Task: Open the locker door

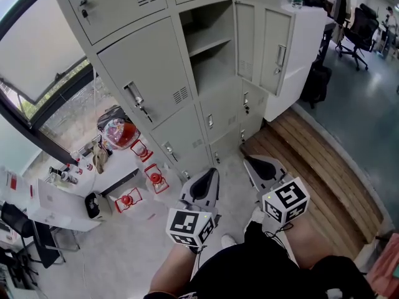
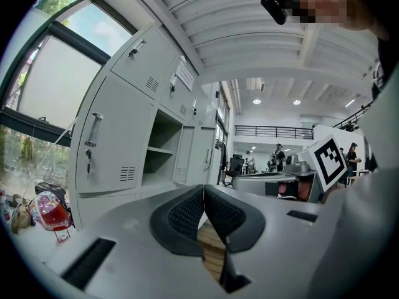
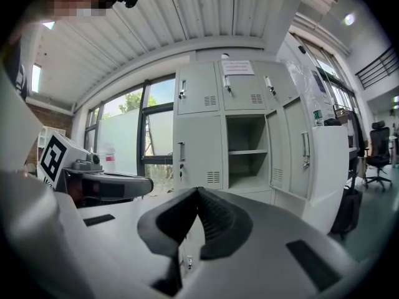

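Lockers of pale grey sheet metal (image 1: 156,86) stand in one tall bank across the top of the head view, most compartments closed, each with a small handle and a vent. Below them spreads a speckled grey concrete floor (image 1: 143,242), and to the right a strip of brown wooden planks (image 1: 324,167) runs along the foot of the bank. One middle compartment (image 1: 209,48) is already open, with a bare shelf inside. Its tall grey locker door (image 1: 277,48) is swung out to the right, edge-on to the bank, handle facing outward.

Both tools are held low, well apart from the lockers, side by side and pointing toward them. The left gripper (image 2: 204,189) has its black ribbed pads pressed together at the tips with nothing between them. The right gripper (image 3: 198,190) is likewise closed and empty, the open compartment straight ahead beyond it.

Small red-framed objects (image 1: 156,178) lie on the concrete near the bank's lower left.
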Demonstrator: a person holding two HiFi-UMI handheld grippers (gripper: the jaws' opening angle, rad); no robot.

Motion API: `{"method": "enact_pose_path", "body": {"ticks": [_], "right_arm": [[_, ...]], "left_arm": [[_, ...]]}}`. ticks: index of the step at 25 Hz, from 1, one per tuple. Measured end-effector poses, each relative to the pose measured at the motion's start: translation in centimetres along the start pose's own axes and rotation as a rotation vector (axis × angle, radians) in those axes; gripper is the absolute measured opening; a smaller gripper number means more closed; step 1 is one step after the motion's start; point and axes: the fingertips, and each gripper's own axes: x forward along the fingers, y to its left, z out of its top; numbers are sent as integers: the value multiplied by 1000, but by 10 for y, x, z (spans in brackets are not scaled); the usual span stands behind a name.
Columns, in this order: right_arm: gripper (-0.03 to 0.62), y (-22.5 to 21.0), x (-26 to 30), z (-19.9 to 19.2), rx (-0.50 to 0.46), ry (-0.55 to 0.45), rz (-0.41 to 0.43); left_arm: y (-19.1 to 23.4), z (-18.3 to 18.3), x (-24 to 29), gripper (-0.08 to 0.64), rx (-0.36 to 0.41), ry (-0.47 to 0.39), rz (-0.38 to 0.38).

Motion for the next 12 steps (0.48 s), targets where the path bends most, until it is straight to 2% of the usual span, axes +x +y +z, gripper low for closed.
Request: {"method": "enact_pose_path", "body": {"ticks": [12], "right_arm": [[54,0,-8,-5,9,8,1]], "left_arm": [[-7,0,1,17,3,-5,-6]]}}
